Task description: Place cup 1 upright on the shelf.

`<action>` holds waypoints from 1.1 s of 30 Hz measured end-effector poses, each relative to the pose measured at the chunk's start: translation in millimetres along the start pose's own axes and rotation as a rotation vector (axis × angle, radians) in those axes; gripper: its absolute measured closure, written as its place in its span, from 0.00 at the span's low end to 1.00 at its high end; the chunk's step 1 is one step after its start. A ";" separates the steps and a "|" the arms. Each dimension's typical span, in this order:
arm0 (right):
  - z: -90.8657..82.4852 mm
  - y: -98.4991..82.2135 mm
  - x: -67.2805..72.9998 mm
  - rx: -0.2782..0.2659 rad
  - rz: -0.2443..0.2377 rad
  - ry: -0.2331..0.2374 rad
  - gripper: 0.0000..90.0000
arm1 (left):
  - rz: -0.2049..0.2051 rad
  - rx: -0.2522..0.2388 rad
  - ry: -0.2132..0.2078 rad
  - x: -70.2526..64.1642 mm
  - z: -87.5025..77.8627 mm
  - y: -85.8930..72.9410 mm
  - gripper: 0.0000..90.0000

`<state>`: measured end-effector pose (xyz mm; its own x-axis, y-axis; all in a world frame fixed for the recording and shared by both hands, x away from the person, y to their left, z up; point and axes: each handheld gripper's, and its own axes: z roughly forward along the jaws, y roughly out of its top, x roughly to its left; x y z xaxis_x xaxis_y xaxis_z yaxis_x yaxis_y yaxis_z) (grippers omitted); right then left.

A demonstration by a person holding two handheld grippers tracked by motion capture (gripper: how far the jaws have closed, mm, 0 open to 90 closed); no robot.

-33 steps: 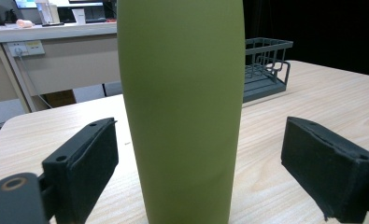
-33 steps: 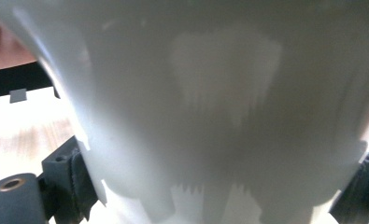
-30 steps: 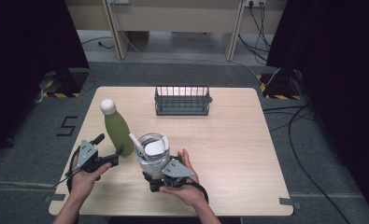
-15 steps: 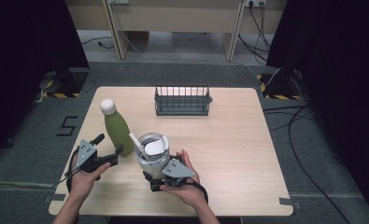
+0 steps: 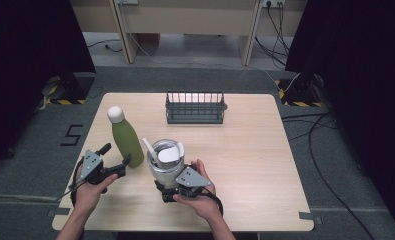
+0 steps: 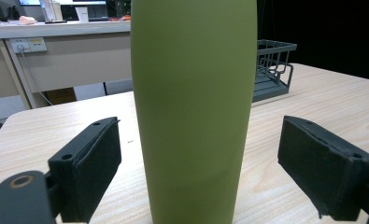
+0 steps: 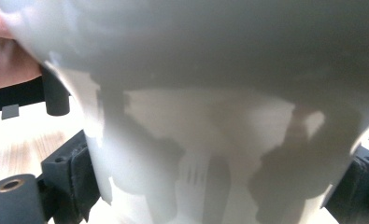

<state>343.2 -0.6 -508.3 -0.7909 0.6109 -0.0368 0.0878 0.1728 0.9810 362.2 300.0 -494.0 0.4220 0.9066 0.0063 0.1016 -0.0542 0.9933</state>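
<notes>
A green bottle [image 5: 126,142] with a white cap stands upright at the table's left. My left gripper [image 5: 116,156] is at its base, and its jaws have just been closing. In the left gripper view the bottle [image 6: 194,93] stands between the two pads [image 6: 91,168] with a gap on each side, so that gripper [image 6: 196,179] is open. A shiny metal tumbler [image 5: 166,162] with a white straw stands near the front edge. My right gripper [image 5: 171,186] holds its lower part. Its jaws have just been closing, and the pads [image 7: 81,179] press the tumbler [image 7: 210,140].
A dark wire rack [image 5: 195,107] stands at the back middle of the wooden table [image 5: 255,150]. Both hands rest near the front edge. Dark floor and cables surround the table.
</notes>
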 end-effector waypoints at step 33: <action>-6.7 41.8 -41.2 -0.071 0.022 -0.088 0.11 | -0.012 -0.003 0.004 4.0 -2.2 -1.4 0.15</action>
<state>375.4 -23.8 -464.5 -0.7328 0.6799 -0.0283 0.0594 0.1054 0.9927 361.7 304.7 -495.1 0.4171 0.9088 -0.0052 0.1040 -0.0420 0.9937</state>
